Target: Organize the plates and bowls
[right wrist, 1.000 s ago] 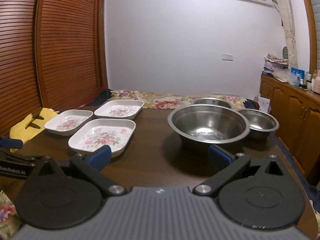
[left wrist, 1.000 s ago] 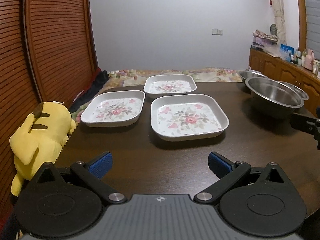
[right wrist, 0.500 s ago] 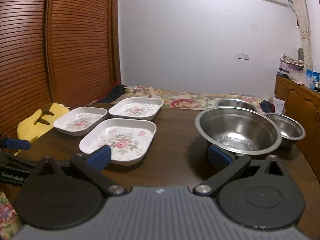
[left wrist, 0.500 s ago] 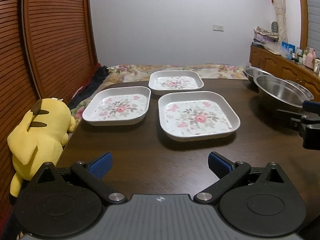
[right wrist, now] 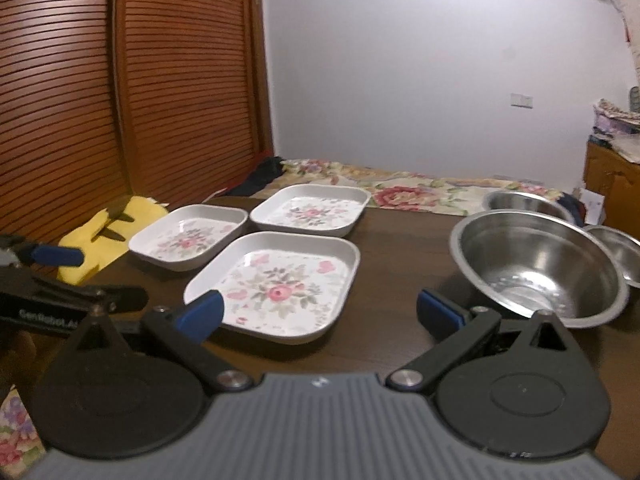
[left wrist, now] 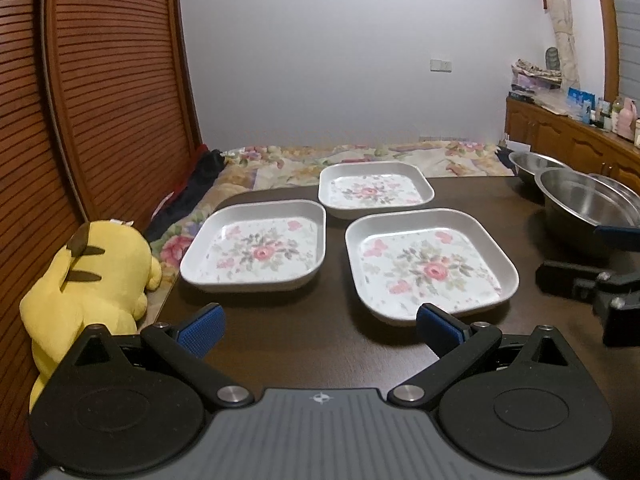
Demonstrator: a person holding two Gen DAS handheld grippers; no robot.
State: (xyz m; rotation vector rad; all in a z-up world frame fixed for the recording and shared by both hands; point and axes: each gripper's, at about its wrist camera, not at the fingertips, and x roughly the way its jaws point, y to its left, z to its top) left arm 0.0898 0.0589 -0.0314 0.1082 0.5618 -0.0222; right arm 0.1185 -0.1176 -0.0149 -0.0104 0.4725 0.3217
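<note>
My left claw (left wrist: 318, 330) is spread wide and empty low in the frame over the dark bench (left wrist: 304, 344). My right claw (right wrist: 318, 314) is just as wide, holding nothing. Three floral square plates (left wrist: 430, 264) lie mid-frame, close together. Three steel bowls (right wrist: 536, 264) cluster at the right edge. A yellow plush toy (left wrist: 88, 276) sits at the left.
</note>
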